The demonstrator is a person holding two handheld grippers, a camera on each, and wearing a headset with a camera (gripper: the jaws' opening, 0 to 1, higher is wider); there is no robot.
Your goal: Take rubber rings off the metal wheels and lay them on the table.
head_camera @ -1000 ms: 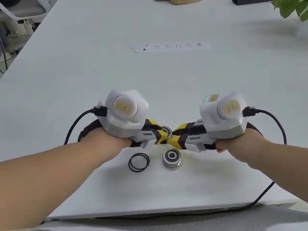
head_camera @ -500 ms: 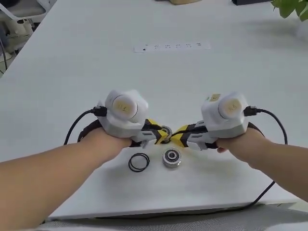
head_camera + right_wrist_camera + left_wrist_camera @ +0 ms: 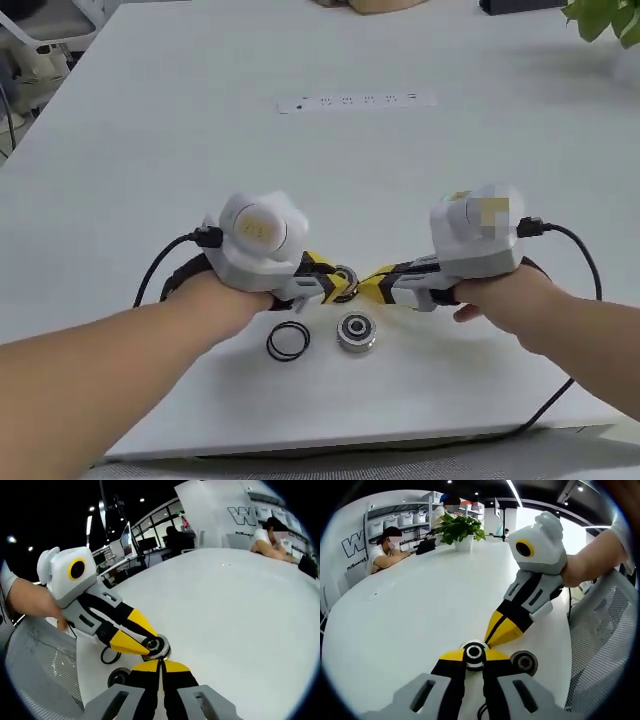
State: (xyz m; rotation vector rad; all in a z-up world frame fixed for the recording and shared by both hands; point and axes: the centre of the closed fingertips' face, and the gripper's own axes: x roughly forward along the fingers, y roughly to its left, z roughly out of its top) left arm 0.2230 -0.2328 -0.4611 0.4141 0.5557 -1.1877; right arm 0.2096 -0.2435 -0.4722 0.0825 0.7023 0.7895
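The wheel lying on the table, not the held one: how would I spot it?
On the white table, look near the front edge, just below where the yellow jaws meet. The loose wheel lies flat there, a solid round piece of shiny metal. The black rubber rings on its left are thin bare hoops; the held wheel is up off the table, in the left gripper.

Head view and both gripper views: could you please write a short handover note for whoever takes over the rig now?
Left gripper: shut on the held wheel.
Right gripper: shut, tips at that wheel's edge; whether it pinches a ring is unclear.
Done: two rubber rings lie on the table.
Left to do: the held wheel, then the second wheel beside the rings, which seems to carry a dark ring.
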